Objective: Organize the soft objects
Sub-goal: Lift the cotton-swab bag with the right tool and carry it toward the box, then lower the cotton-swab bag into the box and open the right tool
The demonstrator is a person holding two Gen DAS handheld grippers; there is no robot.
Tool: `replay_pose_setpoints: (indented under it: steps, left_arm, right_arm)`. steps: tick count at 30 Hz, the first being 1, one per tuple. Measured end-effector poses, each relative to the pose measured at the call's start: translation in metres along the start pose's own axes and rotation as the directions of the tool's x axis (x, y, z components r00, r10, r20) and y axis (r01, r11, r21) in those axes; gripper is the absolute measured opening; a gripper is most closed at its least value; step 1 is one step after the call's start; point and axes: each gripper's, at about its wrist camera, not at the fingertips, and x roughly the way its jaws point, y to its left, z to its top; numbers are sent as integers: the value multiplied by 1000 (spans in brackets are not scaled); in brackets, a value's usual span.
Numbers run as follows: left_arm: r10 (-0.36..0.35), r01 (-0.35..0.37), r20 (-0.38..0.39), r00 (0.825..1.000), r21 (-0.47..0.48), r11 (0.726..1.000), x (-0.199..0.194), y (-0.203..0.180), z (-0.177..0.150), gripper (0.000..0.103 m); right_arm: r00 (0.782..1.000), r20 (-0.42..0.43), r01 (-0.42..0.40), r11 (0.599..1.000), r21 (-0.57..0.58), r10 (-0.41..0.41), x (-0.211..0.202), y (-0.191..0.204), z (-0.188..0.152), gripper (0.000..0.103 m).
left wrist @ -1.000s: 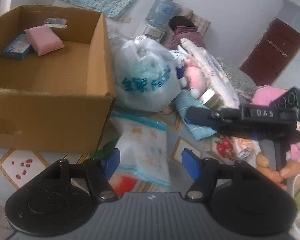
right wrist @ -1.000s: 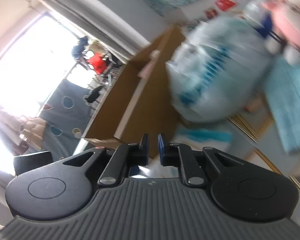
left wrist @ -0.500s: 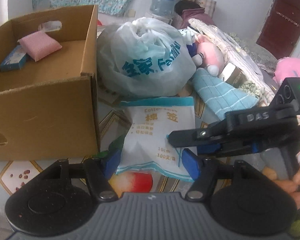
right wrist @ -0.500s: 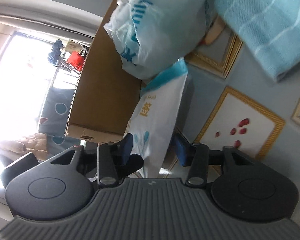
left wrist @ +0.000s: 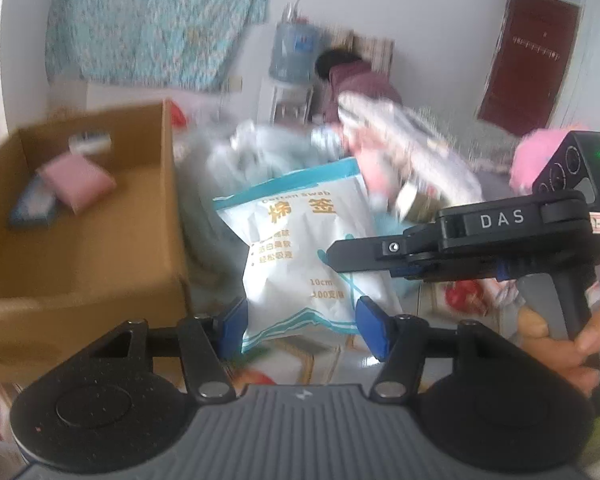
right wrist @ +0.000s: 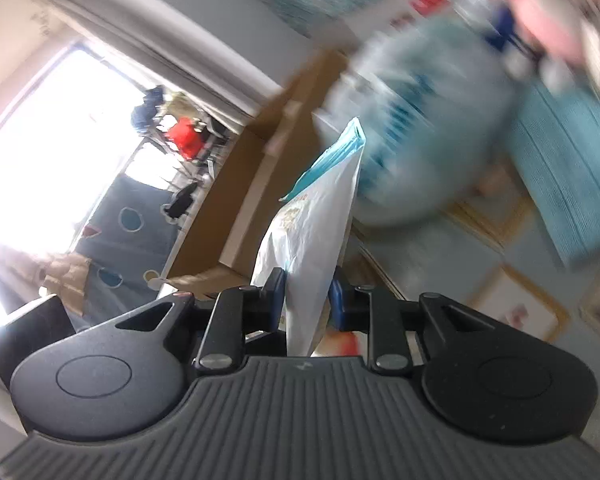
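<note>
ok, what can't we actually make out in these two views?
- Left wrist: cardboard box contents motion-blurred; pink pad readable, the blue item beside it not.
- Left wrist: right gripper covers part of the cotton swab bag; contact hidden.
- Right wrist: plastic bag print smeared.
- Right wrist: bag seen edge-on between the fingers; label unreadable.
- Left gripper: bag's lower edge between the pads; touching unclear.

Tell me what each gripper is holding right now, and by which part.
The right gripper pinches the cotton swab bag by its lower edge, lifting it off the floor. The left gripper is open and holds nothing.
</note>
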Motion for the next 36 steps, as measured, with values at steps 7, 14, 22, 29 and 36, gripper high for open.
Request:
replay_pose_setpoints:
  steps: [7,14,22,29,36]
  left_arm:
    - [42,-40,44,998,-46,998,-27,41,44,60]
    - [87,-90,-28,996,-133,987,-10,108,97,60]
    - [140,-168,-152,978,-186,968,64,171,149,60]
    - [171,-222,-236,956,-208,952,124,203,169,60]
    - [190,-261,-289,938,-229,938,160,220,174,60]
  right_arm:
    - [997,-24,-77,990,-116,75,34,54,58,21]
    - [991,-122,-77,984,-159,58,117,84,127,20]
    - [975,-213,30,990,-135,-59,225,80,193,19]
    - [962,-196,164,975,-150,-192,285,52,220,18]
    - [958,-101,245,949,-196,-268,320,38,238,17]
